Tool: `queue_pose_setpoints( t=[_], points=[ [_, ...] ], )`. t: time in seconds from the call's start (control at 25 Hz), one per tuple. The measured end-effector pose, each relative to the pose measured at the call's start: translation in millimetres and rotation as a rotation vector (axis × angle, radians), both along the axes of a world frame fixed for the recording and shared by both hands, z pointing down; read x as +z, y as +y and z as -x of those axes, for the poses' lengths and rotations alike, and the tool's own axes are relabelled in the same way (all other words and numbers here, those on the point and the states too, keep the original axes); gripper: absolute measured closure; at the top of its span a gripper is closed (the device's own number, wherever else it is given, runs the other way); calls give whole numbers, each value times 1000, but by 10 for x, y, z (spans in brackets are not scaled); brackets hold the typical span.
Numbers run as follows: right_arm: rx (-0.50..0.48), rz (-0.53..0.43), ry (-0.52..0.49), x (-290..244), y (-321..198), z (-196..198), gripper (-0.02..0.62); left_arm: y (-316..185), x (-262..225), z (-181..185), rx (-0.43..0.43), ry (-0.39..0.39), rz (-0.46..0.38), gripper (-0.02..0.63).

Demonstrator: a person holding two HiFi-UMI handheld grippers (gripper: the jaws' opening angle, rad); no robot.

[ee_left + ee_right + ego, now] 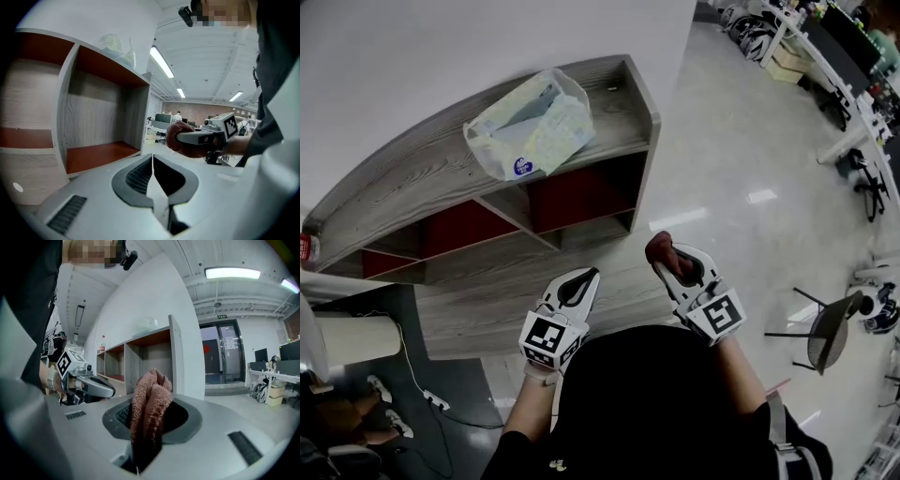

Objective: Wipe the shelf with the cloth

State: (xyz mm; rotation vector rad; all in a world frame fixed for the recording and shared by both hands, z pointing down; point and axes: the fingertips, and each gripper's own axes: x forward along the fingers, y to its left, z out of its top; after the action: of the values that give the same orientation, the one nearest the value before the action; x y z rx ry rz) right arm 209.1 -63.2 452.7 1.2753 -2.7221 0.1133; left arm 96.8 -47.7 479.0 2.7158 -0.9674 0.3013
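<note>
I saw the grey wood-grain shelf (pixel 412 187) against a white wall, on a glossy floor (pixel 741 141), with a plastic bag (pixel 530 122) on top. The right gripper (pixel 675 265) had its fingers clamped on the brown cloth (pixel 149 399), clear of the shelf. The left gripper (pixel 584 279) had its fingers closed and empty. The frame edge cut off the shelf's left end.

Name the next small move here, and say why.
Probably carry the right gripper forward to the shelf: it is shut on the cloth but hangs short of the shelf, over the floor. The left gripper is shut and empty.
</note>
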Motion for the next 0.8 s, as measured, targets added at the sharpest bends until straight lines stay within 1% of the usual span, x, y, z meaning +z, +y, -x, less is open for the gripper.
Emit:
queue_pose_setpoints(
  t=[0.36, 0.68, 0.8],
  points=[
    [18, 9, -2, 32, 83, -77, 518, 47, -64, -172, 41, -1, -26, 597],
    [31, 23, -9, 53, 114, -98, 518, 56, -68, -206, 52, -5, -39, 597],
    [29, 29, -1, 82, 123, -95, 518, 55, -26, -196, 53, -24, -42, 597]
  ],
)
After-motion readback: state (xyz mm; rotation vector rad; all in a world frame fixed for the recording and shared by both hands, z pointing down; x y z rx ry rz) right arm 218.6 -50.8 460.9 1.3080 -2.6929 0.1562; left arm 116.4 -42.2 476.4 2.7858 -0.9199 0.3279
